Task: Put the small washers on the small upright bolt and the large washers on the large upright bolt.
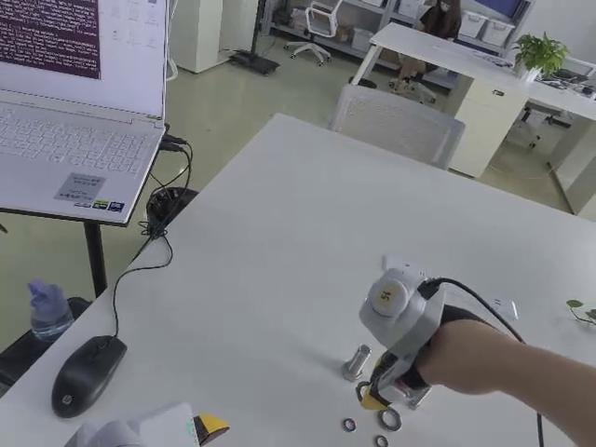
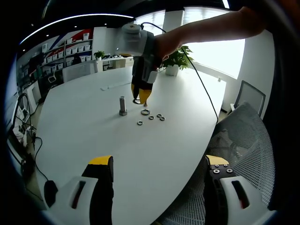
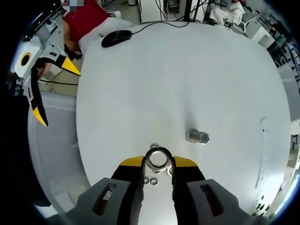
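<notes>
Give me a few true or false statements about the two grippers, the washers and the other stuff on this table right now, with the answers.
1. The right gripper holds a washer between its jaws. True.
2. The left gripper is shut on a washer. False: its jaws stand open and hold nothing.
3. Loose washers lie on the table near the upright bolt. True.
4. The mouse sits right beside the bolt. False: it lies at the table's edge, far from the bolt.
5. The laptop is closed. False: it is open, with its screen lit.
</notes>
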### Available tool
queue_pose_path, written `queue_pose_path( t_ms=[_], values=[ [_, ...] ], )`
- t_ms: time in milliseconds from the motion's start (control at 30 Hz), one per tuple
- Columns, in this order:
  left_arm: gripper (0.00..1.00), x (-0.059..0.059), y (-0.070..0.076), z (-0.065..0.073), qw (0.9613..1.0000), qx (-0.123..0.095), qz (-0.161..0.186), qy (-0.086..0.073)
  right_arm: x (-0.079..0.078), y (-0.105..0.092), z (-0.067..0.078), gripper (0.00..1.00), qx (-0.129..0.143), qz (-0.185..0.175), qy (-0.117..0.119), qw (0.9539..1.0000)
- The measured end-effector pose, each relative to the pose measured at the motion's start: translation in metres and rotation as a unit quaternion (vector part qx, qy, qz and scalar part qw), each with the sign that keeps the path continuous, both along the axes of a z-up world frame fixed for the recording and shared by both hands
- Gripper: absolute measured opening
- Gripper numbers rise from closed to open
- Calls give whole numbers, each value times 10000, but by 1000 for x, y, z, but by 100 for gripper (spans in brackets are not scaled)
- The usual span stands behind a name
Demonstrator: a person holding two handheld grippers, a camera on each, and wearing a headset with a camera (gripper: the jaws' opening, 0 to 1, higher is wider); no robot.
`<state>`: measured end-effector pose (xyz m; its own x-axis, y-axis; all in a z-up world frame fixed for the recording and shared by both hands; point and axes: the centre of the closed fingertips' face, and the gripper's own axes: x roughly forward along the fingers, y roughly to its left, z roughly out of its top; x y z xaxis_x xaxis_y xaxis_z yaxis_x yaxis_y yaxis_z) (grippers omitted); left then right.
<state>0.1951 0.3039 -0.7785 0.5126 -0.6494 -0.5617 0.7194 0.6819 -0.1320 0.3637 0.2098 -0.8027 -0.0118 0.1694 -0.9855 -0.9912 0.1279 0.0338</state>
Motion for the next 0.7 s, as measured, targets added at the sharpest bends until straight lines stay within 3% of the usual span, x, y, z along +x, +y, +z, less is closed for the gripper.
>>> queue_pose_path(
  t_ms=[333,700],
  values=[
    [78,0,0,1,10000,12,11,-9,19,0,12,22,-24,-48,-76,10000],
    [78,-1,2,-4,10000,55,34,26,45,3,10,22,-62,-124,-129,9998]
  ],
)
